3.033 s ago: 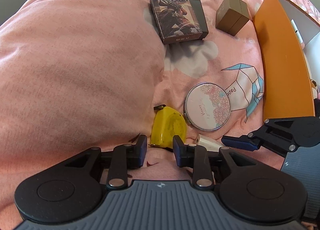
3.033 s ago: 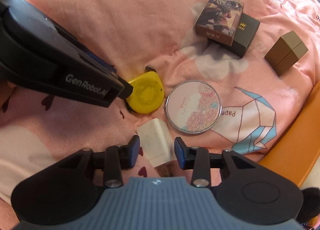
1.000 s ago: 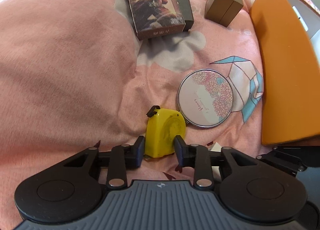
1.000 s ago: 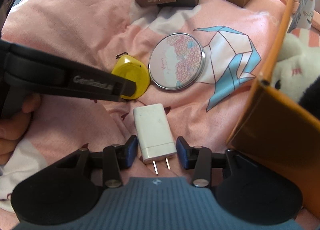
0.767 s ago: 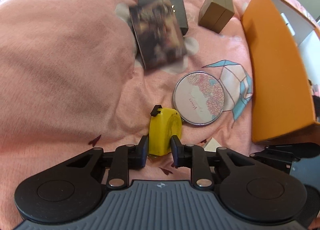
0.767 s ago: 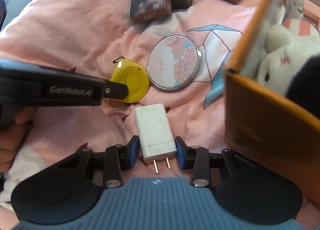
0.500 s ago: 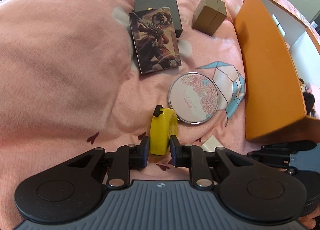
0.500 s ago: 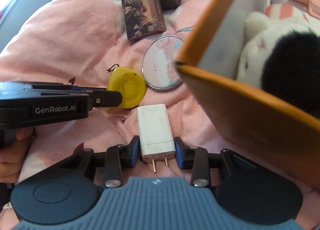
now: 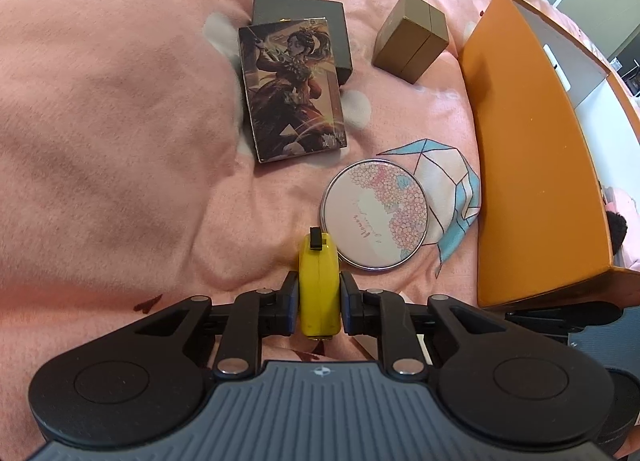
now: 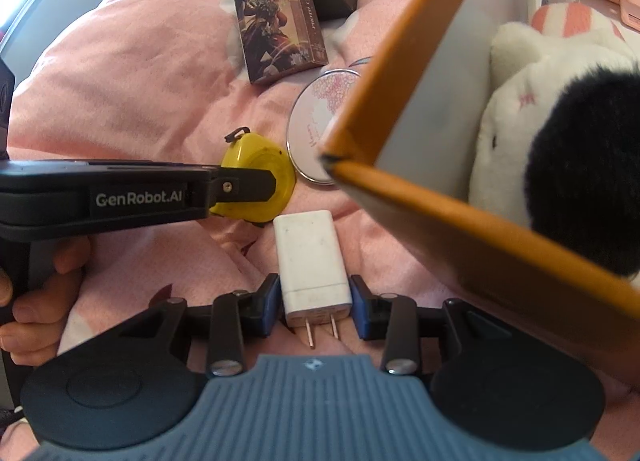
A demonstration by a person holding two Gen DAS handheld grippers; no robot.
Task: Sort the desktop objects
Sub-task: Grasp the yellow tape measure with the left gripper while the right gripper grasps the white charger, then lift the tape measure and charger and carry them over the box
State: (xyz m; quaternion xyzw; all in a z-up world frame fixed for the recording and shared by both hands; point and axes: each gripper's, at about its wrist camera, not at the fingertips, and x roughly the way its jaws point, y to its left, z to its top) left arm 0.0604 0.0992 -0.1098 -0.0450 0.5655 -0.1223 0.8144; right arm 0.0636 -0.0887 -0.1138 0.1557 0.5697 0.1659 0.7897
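You are holding the yellow tape measure [image 9: 319,293] on edge, its black tab pointing away, and the white charger plug [image 10: 312,261] flat, prongs toward you. The round floral mirror [image 9: 375,215] is lying flat beside the orange box [image 9: 532,165]; the illustrated card box [image 9: 291,86] is overlapping the black box [image 9: 300,11], with the brown box [image 9: 411,37] sitting nearby
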